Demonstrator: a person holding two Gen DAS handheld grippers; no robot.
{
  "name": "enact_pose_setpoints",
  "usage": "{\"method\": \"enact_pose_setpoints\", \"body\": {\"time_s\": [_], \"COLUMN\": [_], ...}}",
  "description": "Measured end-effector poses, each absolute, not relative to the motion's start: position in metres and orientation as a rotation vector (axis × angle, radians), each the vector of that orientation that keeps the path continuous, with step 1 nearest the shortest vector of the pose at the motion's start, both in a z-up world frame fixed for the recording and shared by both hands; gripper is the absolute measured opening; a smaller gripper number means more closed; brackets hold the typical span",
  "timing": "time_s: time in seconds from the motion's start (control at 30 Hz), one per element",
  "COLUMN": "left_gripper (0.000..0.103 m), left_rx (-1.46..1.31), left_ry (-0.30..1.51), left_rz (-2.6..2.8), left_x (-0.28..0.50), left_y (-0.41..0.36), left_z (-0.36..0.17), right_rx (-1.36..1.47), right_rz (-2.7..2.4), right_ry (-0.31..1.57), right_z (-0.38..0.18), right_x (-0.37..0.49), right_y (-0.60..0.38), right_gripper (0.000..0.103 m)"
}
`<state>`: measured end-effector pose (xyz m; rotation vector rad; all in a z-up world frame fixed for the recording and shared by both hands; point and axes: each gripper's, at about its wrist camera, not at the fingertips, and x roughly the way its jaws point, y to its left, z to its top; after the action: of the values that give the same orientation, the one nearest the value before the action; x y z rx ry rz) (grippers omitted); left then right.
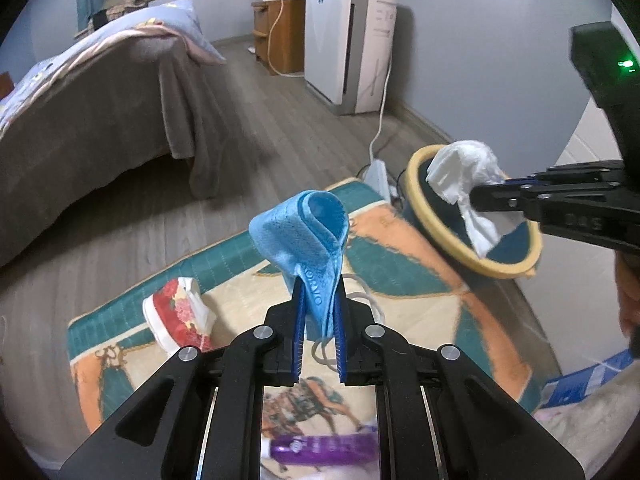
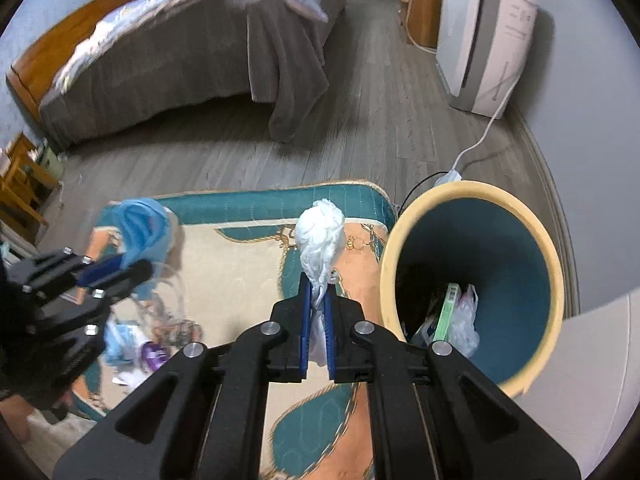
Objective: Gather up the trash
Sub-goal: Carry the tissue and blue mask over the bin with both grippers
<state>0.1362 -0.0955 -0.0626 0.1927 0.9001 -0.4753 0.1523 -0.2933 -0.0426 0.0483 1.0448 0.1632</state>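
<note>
Left wrist view: the left gripper has its jaws clamped on a blue mask, which stands up folded between the 2 blue pads, with its white ear loop trailing below. Under it lies a patterned rug in teal, orange and cream. On the rug, to the left, sits a red floral packet, and a purple tube shows at the bottom edge between the gripper's arms. To the right, the right gripper comes in from the side, jaws closed on a white tissue held in front of the bin, whose rim is yellow.

Right wrist view: the right gripper pinches the crumpled tissue between its pads, above the rug and just left of the bin. The bin is teal inside and already holds a green box and a clear plastic bag. At the left, blurred, the left gripper holds the mask over scattered litter on the rug. Behind stand a bed with a grey cover, a grey wood floor and a white appliance with its cord running to a power strip.
</note>
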Motion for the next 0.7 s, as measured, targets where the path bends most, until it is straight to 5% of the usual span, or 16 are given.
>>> {"method": "enact_pose_setpoints", "body": {"time_s": [0.7], "left_gripper": [0.014], "left_rx": [0.224], "left_ry": [0.904], "left_rz": [-0.417], "left_x": [0.116], "left_y": [-0.116], "left_z": [-0.053], "right_rx": [-0.09], "right_rz": [0.155], "right_ry": [1.028], "right_z": [-0.042], "right_x": [0.134], "right_y": [-0.305], "right_gripper": [0.006]}}
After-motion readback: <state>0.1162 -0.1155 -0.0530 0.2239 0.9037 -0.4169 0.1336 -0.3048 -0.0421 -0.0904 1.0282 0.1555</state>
